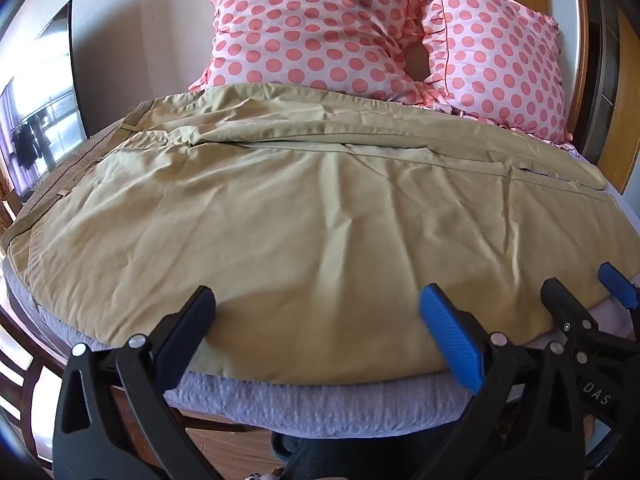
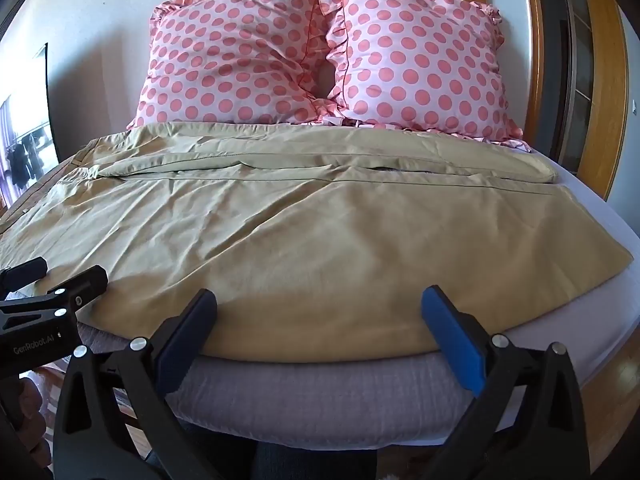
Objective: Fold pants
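Note:
Khaki pants lie spread flat across the bed, waistband at the left, legs running to the right; they also show in the right wrist view. My left gripper is open and empty, fingers wide apart just above the pants' near edge. My right gripper is open and empty too, at the near edge further right. The right gripper shows at the right of the left wrist view, and the left gripper at the left of the right wrist view.
Two pink polka-dot pillows lean against the wall behind the pants. The bed's grey mattress edge runs along the front. A wooden door frame stands at the right, a bright window at the left.

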A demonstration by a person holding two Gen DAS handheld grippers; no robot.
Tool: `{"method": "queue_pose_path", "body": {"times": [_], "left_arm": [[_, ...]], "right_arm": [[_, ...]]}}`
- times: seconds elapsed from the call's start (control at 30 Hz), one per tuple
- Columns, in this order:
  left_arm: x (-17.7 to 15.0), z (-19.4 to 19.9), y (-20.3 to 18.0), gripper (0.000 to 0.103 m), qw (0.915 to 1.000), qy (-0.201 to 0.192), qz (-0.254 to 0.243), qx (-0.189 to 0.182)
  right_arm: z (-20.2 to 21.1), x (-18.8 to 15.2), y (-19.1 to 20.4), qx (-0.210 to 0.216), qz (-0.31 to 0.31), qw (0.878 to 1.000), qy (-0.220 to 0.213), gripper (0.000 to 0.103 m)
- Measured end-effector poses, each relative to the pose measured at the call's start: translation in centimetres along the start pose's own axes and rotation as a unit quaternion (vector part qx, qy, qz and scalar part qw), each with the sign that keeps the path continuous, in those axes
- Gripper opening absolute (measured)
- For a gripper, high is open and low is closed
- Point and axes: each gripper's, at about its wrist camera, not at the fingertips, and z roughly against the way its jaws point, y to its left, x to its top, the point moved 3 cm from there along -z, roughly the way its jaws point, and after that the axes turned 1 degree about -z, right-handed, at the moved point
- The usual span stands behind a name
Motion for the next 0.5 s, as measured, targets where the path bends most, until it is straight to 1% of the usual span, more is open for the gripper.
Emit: {"method": "queue_pose_path", "body": {"times": [0.5], "left_arm": [[-0.02, -0.03, -0.01, 0.101, 1.0, 0.003, 0.0, 0.0]], "right_arm": [[-0.03, 0.03, -0.04, 0.001, -0.002, 1.0, 0.003, 0.102]]}}
